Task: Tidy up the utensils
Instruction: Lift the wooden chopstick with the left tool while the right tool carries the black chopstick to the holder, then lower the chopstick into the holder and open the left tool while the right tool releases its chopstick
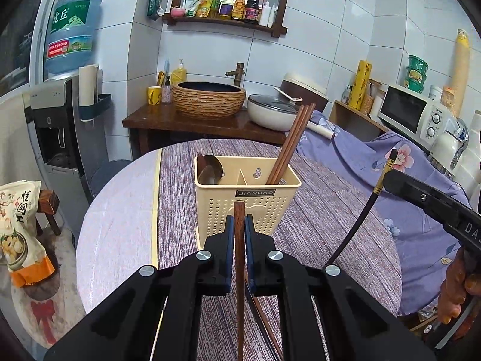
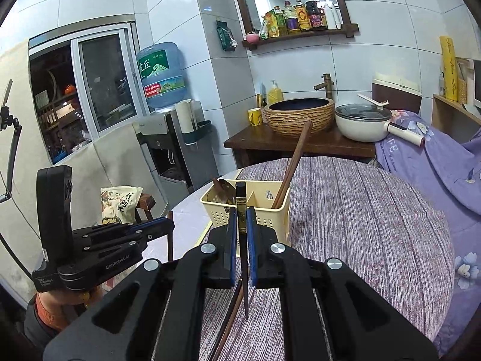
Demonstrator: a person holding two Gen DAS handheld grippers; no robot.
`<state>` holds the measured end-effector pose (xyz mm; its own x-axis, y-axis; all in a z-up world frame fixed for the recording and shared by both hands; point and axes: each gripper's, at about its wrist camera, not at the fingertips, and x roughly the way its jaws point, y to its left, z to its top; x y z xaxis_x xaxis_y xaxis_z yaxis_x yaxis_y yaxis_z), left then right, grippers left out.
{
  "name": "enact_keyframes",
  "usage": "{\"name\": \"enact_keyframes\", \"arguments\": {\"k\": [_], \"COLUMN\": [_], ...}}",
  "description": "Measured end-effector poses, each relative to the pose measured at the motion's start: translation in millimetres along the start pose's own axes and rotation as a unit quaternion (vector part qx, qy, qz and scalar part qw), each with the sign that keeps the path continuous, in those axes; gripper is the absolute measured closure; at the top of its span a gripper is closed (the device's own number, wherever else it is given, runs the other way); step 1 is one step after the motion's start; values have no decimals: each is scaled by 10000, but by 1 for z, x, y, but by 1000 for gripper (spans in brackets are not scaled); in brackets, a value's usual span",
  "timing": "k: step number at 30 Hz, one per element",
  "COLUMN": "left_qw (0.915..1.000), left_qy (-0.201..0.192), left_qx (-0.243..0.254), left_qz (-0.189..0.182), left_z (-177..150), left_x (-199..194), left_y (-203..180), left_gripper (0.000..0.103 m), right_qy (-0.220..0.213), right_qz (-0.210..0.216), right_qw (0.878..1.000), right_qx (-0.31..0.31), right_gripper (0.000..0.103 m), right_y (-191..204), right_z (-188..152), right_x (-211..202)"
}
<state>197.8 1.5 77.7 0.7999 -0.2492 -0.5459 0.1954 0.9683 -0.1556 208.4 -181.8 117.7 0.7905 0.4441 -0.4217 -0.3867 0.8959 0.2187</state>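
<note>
A cream perforated utensil caddy [image 1: 246, 204] stands on the round table, also in the right wrist view [image 2: 270, 210]. Its left compartment holds metal spoons [image 1: 210, 168]; its right compartment holds brown chopsticks [image 1: 290, 144] leaning right. My left gripper [image 1: 239, 225] is shut on a brown wooden chopstick [image 1: 239, 270], held upright just in front of the caddy. My right gripper [image 2: 241, 225] is shut on a black chopstick with a gold band [image 2: 241, 204], upright in front of the caddy. Another chopstick [image 2: 228, 325] lies on the table below the right gripper.
The table carries a purple striped cloth [image 1: 330, 210]. Behind it stand a wooden counter with a woven basin [image 1: 209, 99] and a white pot [image 1: 273, 111]. A water dispenser [image 1: 57, 120] stands at left, a microwave [image 1: 415, 111] at right. The right gripper's body [image 1: 433, 204] shows at the right edge.
</note>
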Motion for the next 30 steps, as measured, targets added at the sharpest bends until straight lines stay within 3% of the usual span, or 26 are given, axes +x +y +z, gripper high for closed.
{"name": "enact_keyframes", "arguments": {"k": [11, 30], "left_qw": [9999, 9949], "left_qy": [-86, -951], "left_qx": [-15, -330], "left_qz": [-81, 57], "left_z": [35, 164], "left_x": [-3, -36], "left_y": [2, 2], "left_gripper": [96, 96], "right_qy": [5, -528], "right_qz": [74, -269], "right_qw": [10000, 9981], "right_qx": [-62, -172], "right_gripper": [96, 96], "right_y": [3, 12], "right_z": [34, 155], "right_x": [7, 15]}}
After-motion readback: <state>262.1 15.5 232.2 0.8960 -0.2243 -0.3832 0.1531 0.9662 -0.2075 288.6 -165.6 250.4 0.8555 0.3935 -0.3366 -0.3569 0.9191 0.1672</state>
